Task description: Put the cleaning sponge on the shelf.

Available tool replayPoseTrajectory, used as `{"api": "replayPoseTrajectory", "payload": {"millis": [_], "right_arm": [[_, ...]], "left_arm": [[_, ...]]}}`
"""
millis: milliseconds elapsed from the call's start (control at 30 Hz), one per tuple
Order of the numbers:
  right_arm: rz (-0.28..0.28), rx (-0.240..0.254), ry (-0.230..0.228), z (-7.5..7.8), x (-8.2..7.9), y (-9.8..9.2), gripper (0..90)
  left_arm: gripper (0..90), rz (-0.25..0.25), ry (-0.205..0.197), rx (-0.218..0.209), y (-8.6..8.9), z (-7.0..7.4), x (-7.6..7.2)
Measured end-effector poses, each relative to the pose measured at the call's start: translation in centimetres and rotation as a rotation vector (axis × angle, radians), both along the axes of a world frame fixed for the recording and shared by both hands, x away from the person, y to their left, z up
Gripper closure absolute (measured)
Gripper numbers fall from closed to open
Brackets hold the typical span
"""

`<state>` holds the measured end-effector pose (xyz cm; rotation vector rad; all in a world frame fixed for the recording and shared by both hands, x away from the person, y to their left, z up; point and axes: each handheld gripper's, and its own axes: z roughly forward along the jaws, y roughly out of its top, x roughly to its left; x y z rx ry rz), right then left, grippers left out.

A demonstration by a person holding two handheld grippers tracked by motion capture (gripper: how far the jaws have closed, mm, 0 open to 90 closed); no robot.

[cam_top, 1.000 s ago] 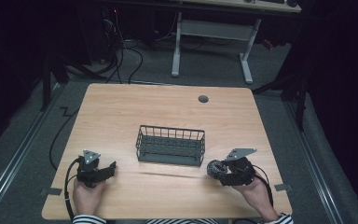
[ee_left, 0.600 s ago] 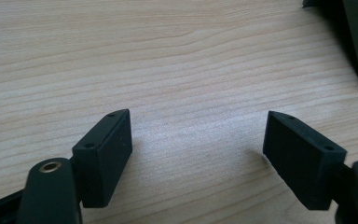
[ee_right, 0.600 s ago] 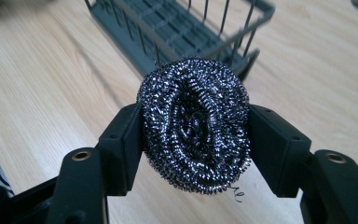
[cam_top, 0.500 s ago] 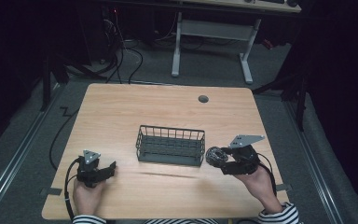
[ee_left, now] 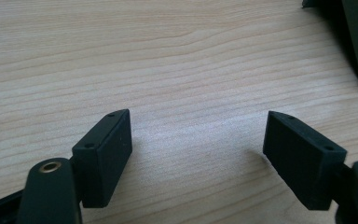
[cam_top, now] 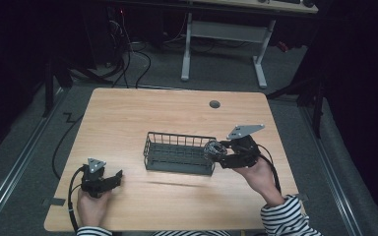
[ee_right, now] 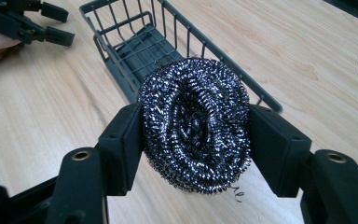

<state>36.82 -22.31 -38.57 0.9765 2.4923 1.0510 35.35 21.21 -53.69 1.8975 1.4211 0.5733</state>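
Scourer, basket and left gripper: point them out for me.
Scourer (ee_right: 196, 123): right gripper view, centre of its coil.
Basket (cam_top: 179, 168): high view, near wall.
Left gripper (ee_left: 198, 149): left gripper view, midway between its open jaws.

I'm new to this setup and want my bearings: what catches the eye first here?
A steel scourer, clamped in the right tongs, hangs at the right end of a wire basket mid-table. The left tongs rest open near the table's front left corner.

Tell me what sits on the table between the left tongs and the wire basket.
Nothing: in the high view the stretch of table between the left tongs and the wire basket is bare wood. The left gripper view shows the same.
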Motion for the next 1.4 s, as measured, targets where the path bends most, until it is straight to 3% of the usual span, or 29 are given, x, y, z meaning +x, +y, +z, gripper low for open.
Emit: {"api": "replayPoseTrajectory", "payload": {"millis": [433, 967, 1200, 1400], "right_arm": [[0.002, -0.049, 0.057, -1.9, 3.3, 3.1, 39.0], [-0.025, -0.129, 0.125, -4.0, 4.8, 4.4, 37.0], [-0.035, -0.127, 0.142, -4.2, 5.0, 4.4, 34.7], [-0.030, -0.085, 0.150, -3.9, 5.0, 4.0, 33.2]], "left_arm": [[24.1, 0.000, 0.000, -0.004, 0.0, 0.0, 0.0], [24.1, -0.002, 0.002, -0.007, 0.1, 0.0, 0.0], [24.1, -0.002, 0.002, -0.007, 0.1, 0.0, 0.0], [24.1, -0.001, 0.000, -0.005, 0.0, 0.0, 0.0]]}}
